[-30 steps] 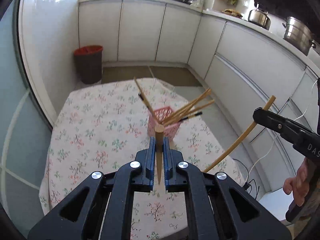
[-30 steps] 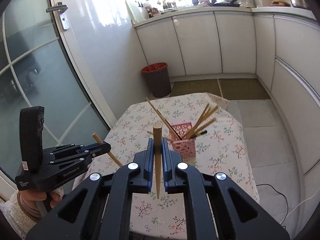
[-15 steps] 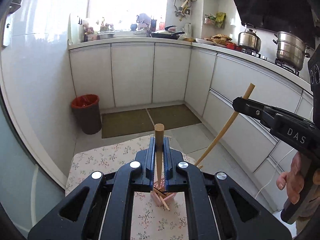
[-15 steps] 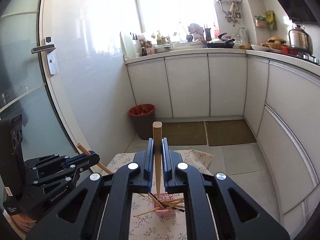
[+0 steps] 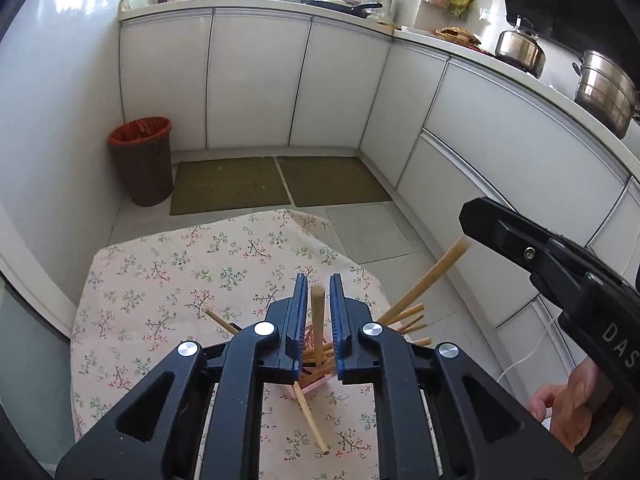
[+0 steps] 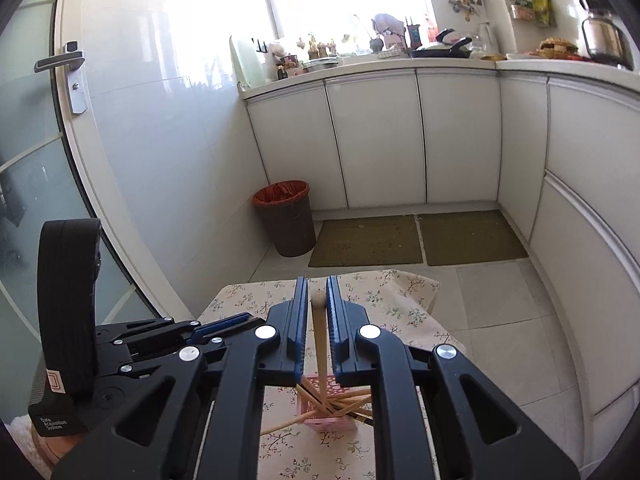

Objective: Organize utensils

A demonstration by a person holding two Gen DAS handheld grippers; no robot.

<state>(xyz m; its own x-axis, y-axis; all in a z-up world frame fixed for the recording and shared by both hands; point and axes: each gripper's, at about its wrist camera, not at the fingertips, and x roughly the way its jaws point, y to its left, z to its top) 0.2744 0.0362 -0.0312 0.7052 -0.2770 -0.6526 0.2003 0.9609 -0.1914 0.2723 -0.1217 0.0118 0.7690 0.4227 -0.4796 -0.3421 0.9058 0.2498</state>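
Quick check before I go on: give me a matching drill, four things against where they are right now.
Things:
1. pink basket
2. bin
3. steel pots
4. frying pan

Places:
A. on the floor by the white cabinets
B. on the counter under the window
C. on the floral tablecloth, chopsticks in it
D. on the counter at the right of the left wrist view

Pairs: 1-C, 2-A, 3-D, 4-B

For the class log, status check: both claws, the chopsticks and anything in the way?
Left claw opening, chopstick loose between pads. Right claw opening, its chopstick dropping toward pink basket. One stray chopstick on tablecloth. Nothing blocking.
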